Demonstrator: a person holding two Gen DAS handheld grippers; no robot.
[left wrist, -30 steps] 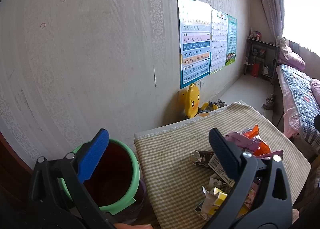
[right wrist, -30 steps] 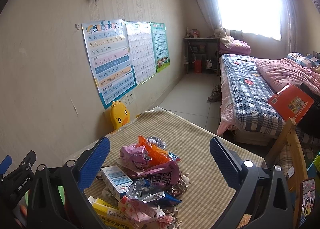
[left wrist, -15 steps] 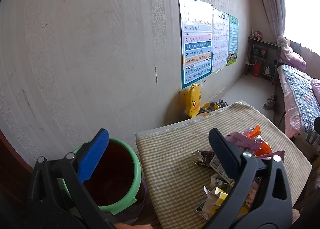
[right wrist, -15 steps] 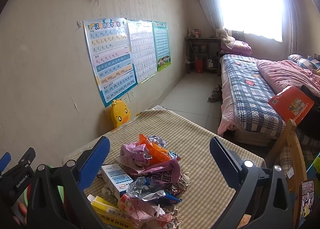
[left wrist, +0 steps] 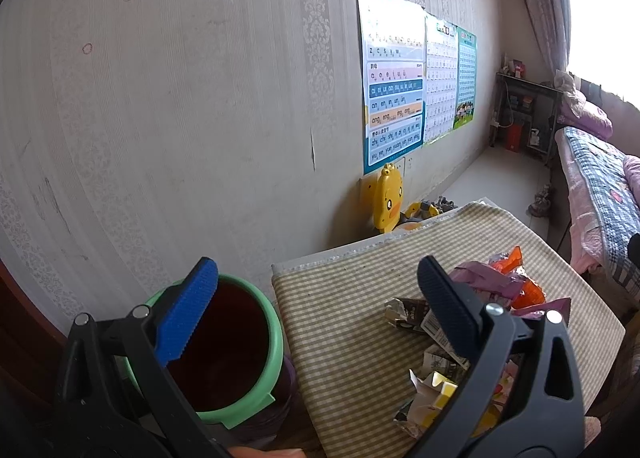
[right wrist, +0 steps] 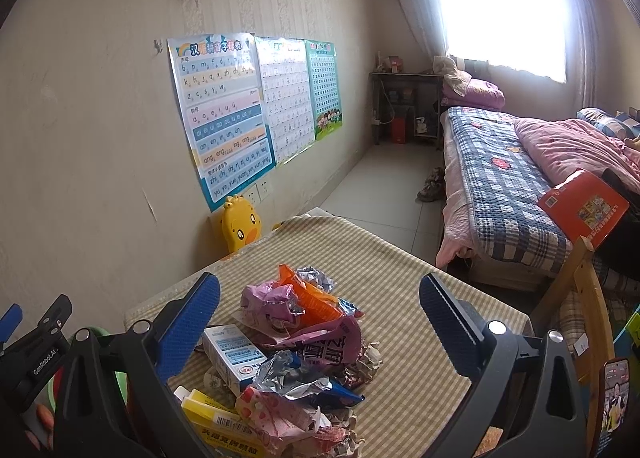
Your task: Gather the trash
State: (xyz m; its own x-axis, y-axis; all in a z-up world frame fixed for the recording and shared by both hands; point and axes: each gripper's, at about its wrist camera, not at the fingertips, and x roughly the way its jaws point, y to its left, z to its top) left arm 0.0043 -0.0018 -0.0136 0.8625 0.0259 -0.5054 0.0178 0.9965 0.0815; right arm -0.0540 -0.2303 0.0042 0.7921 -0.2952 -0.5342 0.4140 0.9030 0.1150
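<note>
A pile of trash (right wrist: 296, 358) lies on the checked tablecloth (right wrist: 400, 286): pink and orange wrappers, a white-blue box, a yellow box, foil. It also shows in the left wrist view (left wrist: 480, 314). A green-rimmed bin (left wrist: 224, 354) stands left of the table. My left gripper (left wrist: 318, 294) is open and empty, above the gap between bin and table. My right gripper (right wrist: 320, 306) is open and empty, above the pile. The left gripper (right wrist: 24, 342) shows at the right wrist view's left edge.
A wall with posters (right wrist: 224, 114) runs along the left. A yellow duck stool (right wrist: 240, 228) stands behind the table. A bed (right wrist: 520, 186) with a red box (right wrist: 584, 206) is on the right, a wooden chair (right wrist: 588, 298) beside the table.
Both grippers have drifted slightly; the views shift a little. Both stay open and empty.
</note>
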